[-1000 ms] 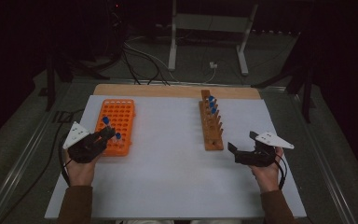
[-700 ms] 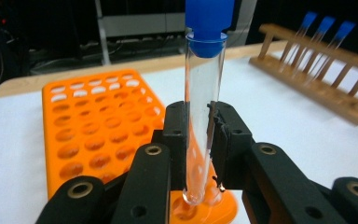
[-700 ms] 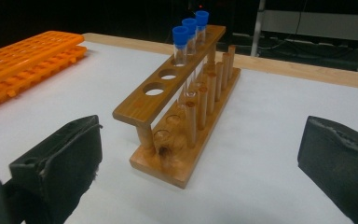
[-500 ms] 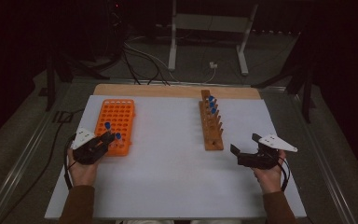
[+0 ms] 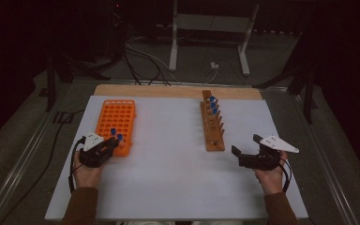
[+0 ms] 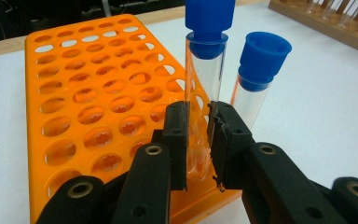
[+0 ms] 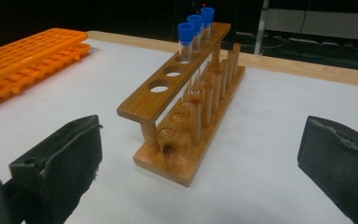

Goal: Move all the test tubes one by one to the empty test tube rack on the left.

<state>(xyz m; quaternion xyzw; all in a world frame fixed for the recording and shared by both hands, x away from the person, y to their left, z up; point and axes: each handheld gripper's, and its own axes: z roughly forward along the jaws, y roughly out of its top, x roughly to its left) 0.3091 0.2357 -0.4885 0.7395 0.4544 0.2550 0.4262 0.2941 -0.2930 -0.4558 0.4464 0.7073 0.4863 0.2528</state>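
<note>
Blue cap of the clamped test tube (image 6: 204, 88) cut off by the top edge in the left gripper view; tube's lower end hidden behind the jaws. Wooden rack (image 6: 326, 18) cropped at the upper right corner there. Orange rack (image 7: 25, 60) cut by the left edge in the right gripper view. Tubes (image 5: 213, 105) too small to count from above.

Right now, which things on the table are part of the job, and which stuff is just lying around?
Part of the job:
- held test tube, pinched in the left gripper
- orange rack
- wooden rack
- right gripper, open

Just lying about:
- cables on the floor
- metal stand behind the table
</note>
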